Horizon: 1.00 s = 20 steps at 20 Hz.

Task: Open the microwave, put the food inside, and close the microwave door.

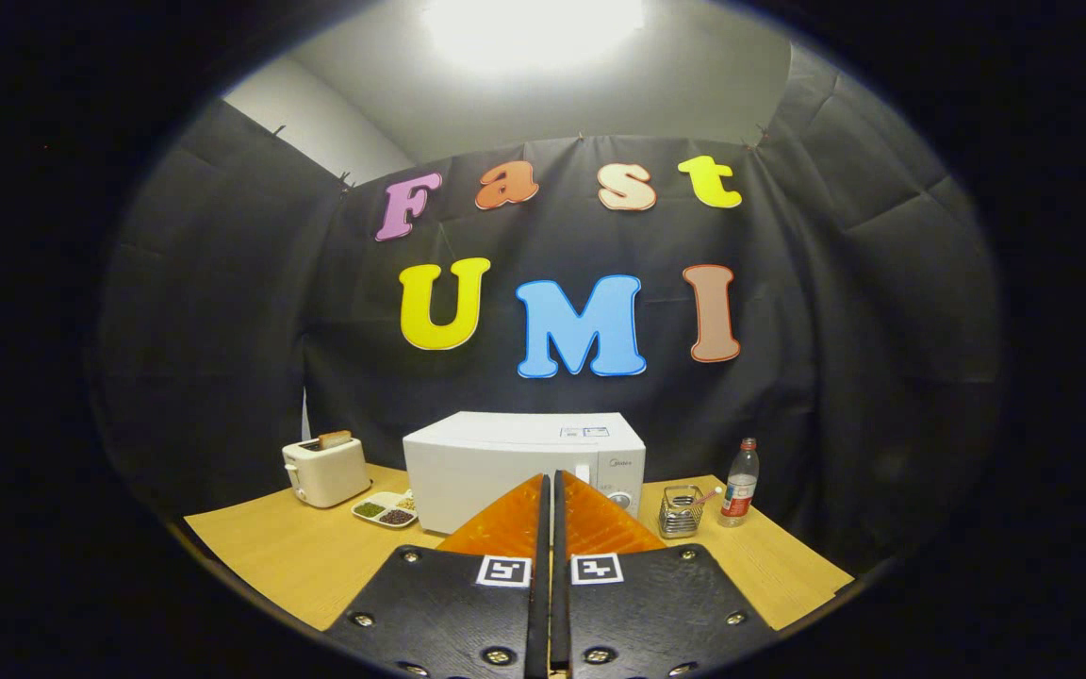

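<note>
Sitting door-shut on the table [317,556], the microwave [505,462] lies just beyond the clenched, empty tongs [550,479].

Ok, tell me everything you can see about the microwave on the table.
The microwave is a white box with a smooth, glossy-looking shell and a small label on top. Its door is shut; a control panel with a round dial sits beside the door. It stands upright on the wooden table, between a toaster and a wire holder, a divided snack dish just before it. The claw, fingers together, is apart from it.
</note>
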{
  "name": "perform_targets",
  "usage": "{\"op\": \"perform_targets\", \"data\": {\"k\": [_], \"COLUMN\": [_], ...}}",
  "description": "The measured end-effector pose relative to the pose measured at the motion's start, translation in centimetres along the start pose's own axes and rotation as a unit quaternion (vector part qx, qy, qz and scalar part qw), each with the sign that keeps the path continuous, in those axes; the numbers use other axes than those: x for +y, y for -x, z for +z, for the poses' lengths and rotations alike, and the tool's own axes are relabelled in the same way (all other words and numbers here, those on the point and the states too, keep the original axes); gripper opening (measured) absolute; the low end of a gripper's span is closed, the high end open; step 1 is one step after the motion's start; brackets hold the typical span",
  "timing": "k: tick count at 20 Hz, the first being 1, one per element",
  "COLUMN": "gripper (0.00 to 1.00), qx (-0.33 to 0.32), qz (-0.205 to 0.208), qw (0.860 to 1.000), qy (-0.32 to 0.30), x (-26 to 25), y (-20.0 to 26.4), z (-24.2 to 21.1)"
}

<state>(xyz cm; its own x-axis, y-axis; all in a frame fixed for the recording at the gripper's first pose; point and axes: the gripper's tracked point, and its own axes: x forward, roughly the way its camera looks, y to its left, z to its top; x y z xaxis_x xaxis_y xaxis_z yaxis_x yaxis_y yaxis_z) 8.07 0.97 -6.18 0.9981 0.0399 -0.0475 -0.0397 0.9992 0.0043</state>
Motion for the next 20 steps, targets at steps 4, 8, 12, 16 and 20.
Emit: {"op": "perform_targets", "data": {"k": [4,8,12,16,20], "gripper": [0.01,0.01,0.01,0.01,0.01], "qx": [-0.025,-0.059,-0.039,-0.038,-0.022], "qz": [-0.005,-0.032,-0.05,-0.05,-0.047], "qw": [0.999,0.996,0.997,0.996,0.997], "qy": [0.026,0.057,0.039,0.068,0.064], "x": [0.2,-0.6,-1.0,-1.3,-2.2], "y": [4.2,7.0,7.0,7.0,6.4], "z": [1.4,2.5,1.3,0.3,-1.0]}}
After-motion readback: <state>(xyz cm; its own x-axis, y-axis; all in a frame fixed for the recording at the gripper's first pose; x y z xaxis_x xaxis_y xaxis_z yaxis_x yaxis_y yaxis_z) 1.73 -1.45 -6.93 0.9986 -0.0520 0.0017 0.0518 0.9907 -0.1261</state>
